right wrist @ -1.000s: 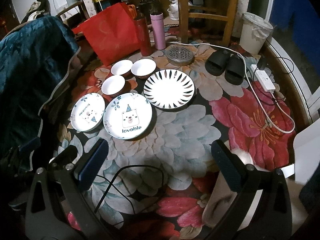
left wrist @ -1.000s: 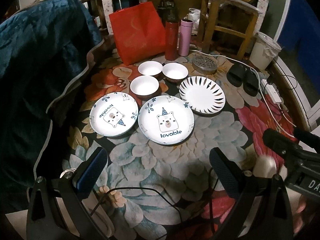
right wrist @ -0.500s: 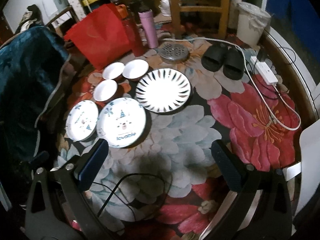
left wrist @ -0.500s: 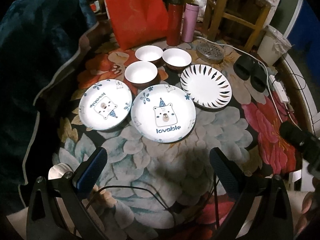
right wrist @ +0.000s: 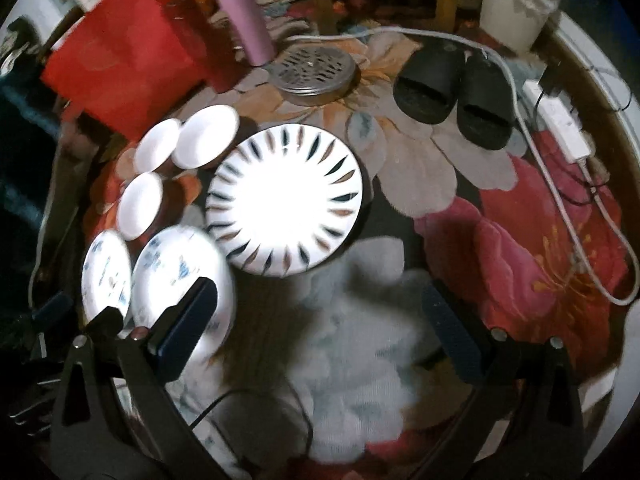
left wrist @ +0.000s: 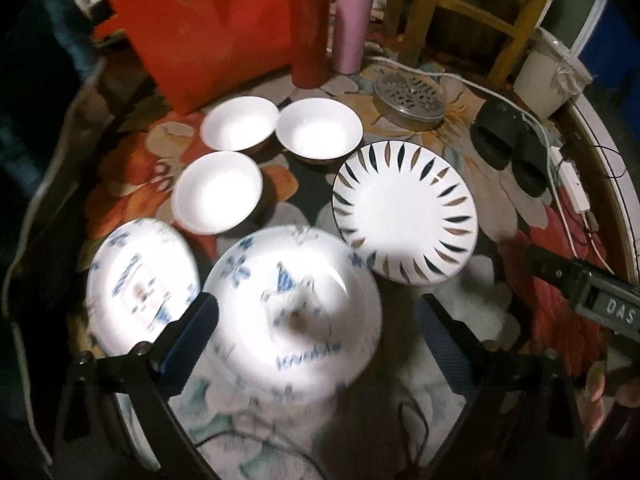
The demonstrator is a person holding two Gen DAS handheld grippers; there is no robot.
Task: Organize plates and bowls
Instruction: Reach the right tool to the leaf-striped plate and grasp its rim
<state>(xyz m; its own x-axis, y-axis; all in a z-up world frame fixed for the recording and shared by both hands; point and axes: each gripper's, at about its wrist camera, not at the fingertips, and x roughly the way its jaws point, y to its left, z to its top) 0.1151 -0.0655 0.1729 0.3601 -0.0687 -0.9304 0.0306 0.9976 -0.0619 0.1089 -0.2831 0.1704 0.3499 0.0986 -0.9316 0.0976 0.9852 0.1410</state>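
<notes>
Plates and bowls sit on the floral rug [left wrist: 420, 380]: bear plate [left wrist: 292, 316] between the wide, empty left gripper [left wrist: 316, 340] fingers; second bear plate [left wrist: 140, 284] beside it; striped plate [right wrist: 284, 200] ahead of the wide, empty right gripper [right wrist: 320, 320]; three bowls [left wrist: 218, 196] behind.

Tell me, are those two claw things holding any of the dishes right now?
No, nothing is held. The left gripper hangs open over the bear plate, and the right gripper is open above the rug, near the striped plate.
</notes>
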